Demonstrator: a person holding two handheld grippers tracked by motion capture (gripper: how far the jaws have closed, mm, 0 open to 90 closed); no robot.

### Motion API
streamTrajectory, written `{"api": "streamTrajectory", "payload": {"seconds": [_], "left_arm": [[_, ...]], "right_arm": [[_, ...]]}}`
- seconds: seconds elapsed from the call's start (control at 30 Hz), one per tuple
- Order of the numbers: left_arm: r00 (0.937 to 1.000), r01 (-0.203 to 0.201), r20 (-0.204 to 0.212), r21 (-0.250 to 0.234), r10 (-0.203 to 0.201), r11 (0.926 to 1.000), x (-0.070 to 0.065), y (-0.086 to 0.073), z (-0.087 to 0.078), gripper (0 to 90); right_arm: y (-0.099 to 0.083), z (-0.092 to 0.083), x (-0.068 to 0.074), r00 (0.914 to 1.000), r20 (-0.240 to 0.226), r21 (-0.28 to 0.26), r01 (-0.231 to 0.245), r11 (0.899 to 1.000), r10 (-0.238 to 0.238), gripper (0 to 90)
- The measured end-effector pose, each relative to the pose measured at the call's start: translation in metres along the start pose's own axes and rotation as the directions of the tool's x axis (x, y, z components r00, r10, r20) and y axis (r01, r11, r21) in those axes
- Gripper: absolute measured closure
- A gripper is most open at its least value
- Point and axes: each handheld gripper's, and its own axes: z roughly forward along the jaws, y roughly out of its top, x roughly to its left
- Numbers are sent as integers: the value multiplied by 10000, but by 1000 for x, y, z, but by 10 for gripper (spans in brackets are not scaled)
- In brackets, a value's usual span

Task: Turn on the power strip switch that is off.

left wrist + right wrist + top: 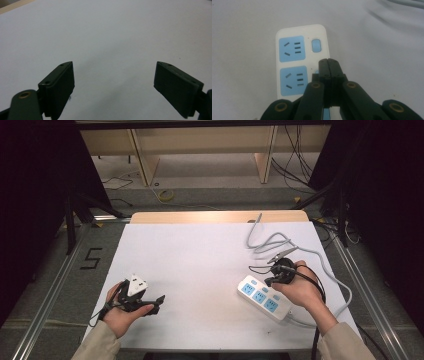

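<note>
White power strip [302, 60] lies at table's right side, cord looping off behind. Right gripper [330, 65] w/ jaws pressed together, empty, poised over a switch btn. Left gripper [113, 82] jaws wide apart over bare table [200, 260]. Risk: closed tip slides off btn, shoves unheld strip.

The high camera hung above my side of the table [200, 250] and looked forward and down, taking in its whole white top and the floor past the far edge. My left gripper's [113, 80] camera sat low, facing bare white surface between its jaws. My right gripper's [331, 65] camera looked steeply down, close over the power strip [298, 53], which the high view shared near the right edge.
</note>
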Motion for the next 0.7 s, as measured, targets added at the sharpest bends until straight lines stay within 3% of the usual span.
{"api": "streamTrajectory", "payload": {"seconds": [0.7], "left_arm": [[10000,-6,-4,-12,6,10000,0,0,0,164]], "right_arm": [[3,12,3,9999,-27,473,150,9988,-149,900]]}}
